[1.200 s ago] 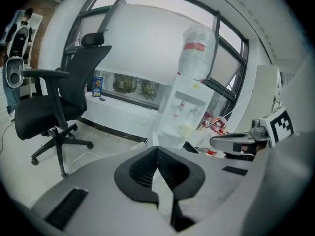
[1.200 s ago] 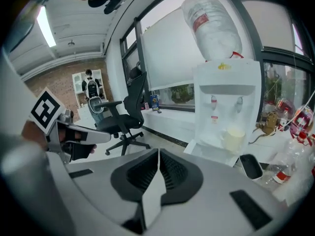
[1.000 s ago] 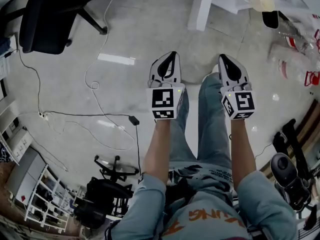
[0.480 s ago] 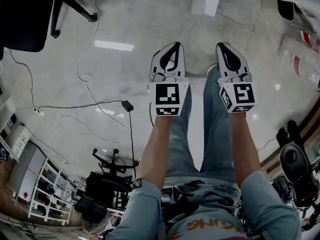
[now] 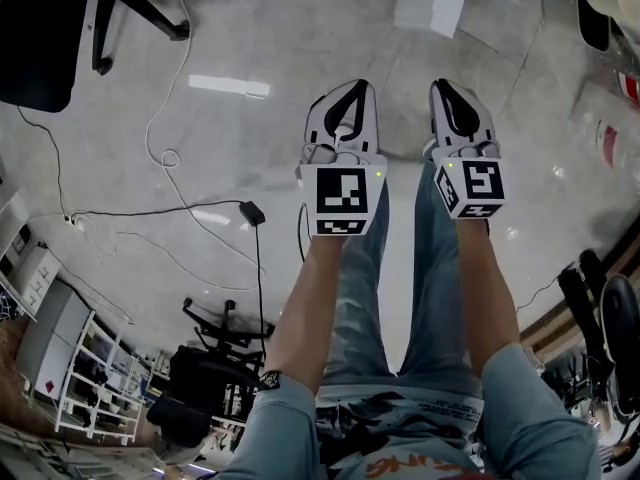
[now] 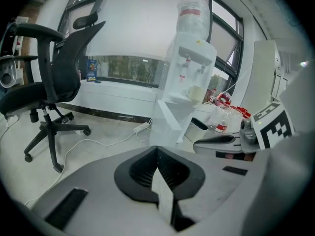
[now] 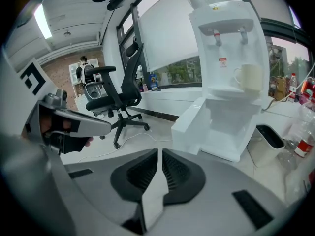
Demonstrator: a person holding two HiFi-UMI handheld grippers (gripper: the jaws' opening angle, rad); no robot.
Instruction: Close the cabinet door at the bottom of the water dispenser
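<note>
Grey floor (image 5: 250, 48) below; left gripper (image 5: 351, 88) and right gripper (image 5: 443, 88) jaws pressed together, empty; cabinet door (image 7: 189, 124) open ahead.

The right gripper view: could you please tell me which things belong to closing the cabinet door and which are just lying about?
For the job: water dispenser, its open cabinet door, left gripper, right gripper, both shut and empty.
Lying about: office chair, white bin, bottles.

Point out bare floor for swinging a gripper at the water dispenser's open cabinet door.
Bare grey floor lies between the black swivel office chair and the open white cabinet door, crossed by a white cable. Right of the white water dispenser it is crowded: a white bin and plastic bottles.
</note>
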